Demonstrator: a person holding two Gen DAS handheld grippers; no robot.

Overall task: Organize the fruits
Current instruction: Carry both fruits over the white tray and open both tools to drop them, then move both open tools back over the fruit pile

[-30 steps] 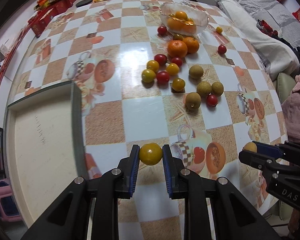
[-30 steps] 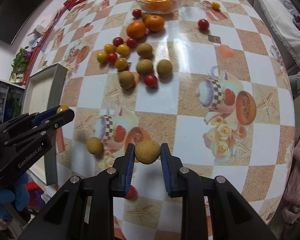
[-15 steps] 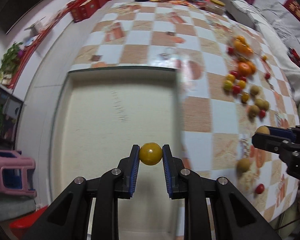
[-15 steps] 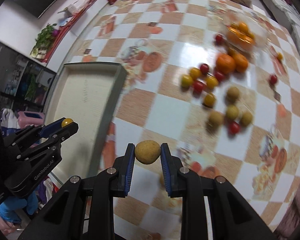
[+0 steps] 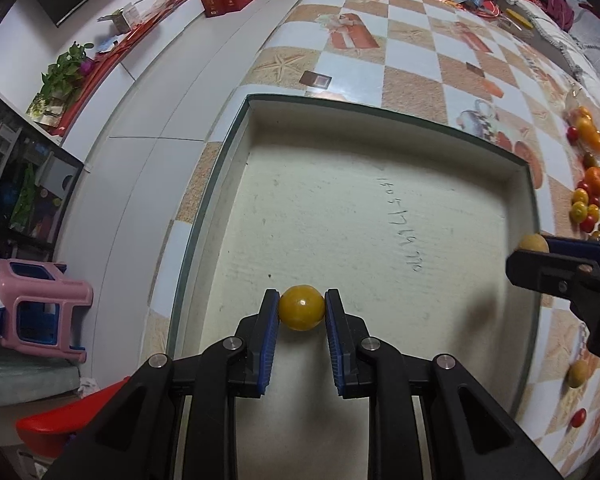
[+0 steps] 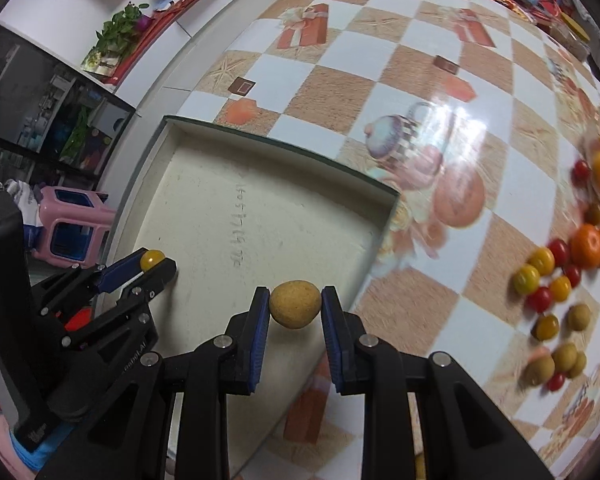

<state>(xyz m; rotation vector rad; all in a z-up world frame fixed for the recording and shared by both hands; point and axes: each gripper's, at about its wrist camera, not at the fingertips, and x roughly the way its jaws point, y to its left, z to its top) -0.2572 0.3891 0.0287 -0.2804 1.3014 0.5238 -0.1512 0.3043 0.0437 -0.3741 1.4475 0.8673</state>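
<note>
Checkered table (image 6: 400, 64); pink stool (image 5: 40, 312) (clearest beside left-wrist tray (image 5: 380, 112)).

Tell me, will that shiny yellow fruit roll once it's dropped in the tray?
Probably: the yellow fruit looks round and glossy, and the tray floor looks flat. The raised rim should stop it. The fingers pinch it only at its sides, so it may slip.

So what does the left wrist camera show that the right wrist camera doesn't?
Only the left wrist view shows the left gripper head-on, shut on the yellow tomato, and a lone red cherry tomato at the table's near edge. Only the right wrist view shows the right gripper head-on, shut on the tan longan, over the box's right wall. Both share the shallow cream box, bare inside apart from handwritten numbers, the pink stool and the loose fruit on the checkered tablecloth.
</note>
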